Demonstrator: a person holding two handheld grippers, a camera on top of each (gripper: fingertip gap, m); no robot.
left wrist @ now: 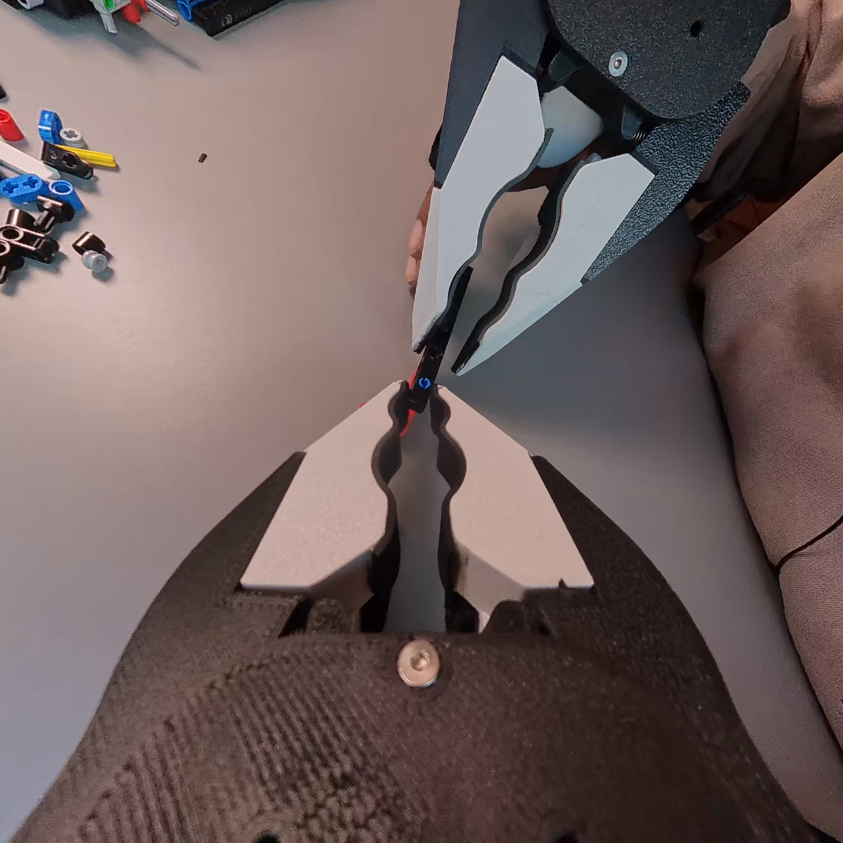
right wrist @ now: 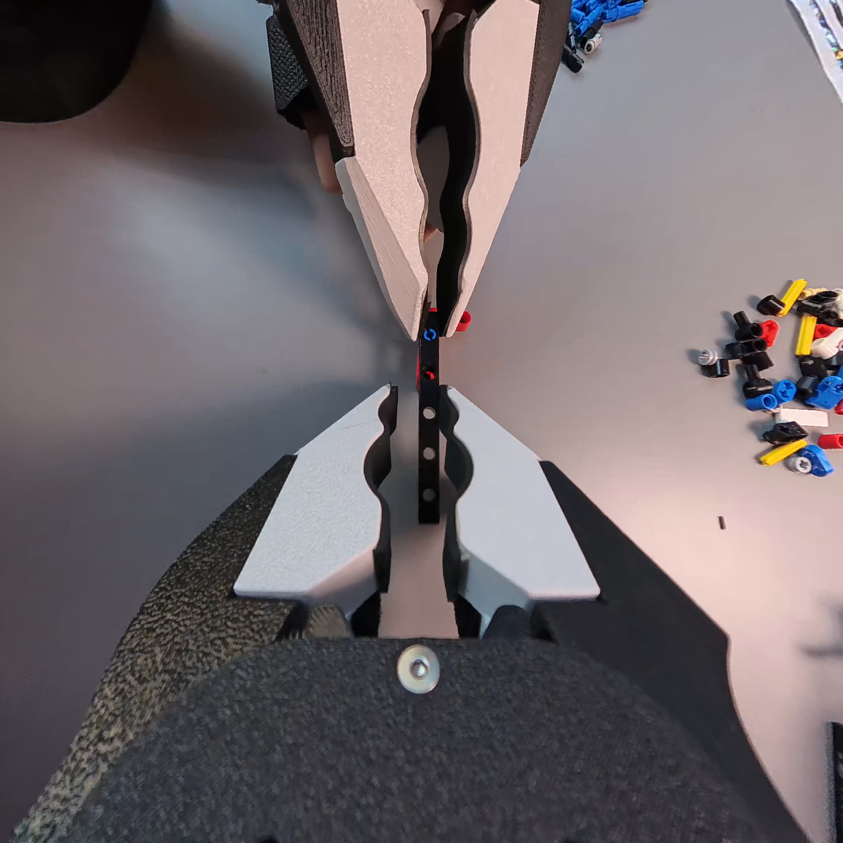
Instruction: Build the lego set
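Left gripper (left wrist: 417, 392) fingers pinch the black beam (right wrist: 429, 438) at twelve o'clock, steadying it while right gripper (right wrist: 419, 387) fingers stand spread

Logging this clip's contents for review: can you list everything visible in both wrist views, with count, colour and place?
Black beam: one, black with a row of holes, a blue pin and a red pin in its far end; held in the air between the two grippers.
Red piece: one, small, beside the left gripper's tips; its attachment is unclear.
Loose parts pile: many, black, blue, yellow, red, white and grey; on the table off to the side.
Second parts heap: several, blue and black; far table edge.
Table: one, grey.
Left gripper: grey fingers, shut on the beam's pinned end.
Right gripper: grey fingers, jaws apart around the beam.
Hand: partly visible behind the right gripper.
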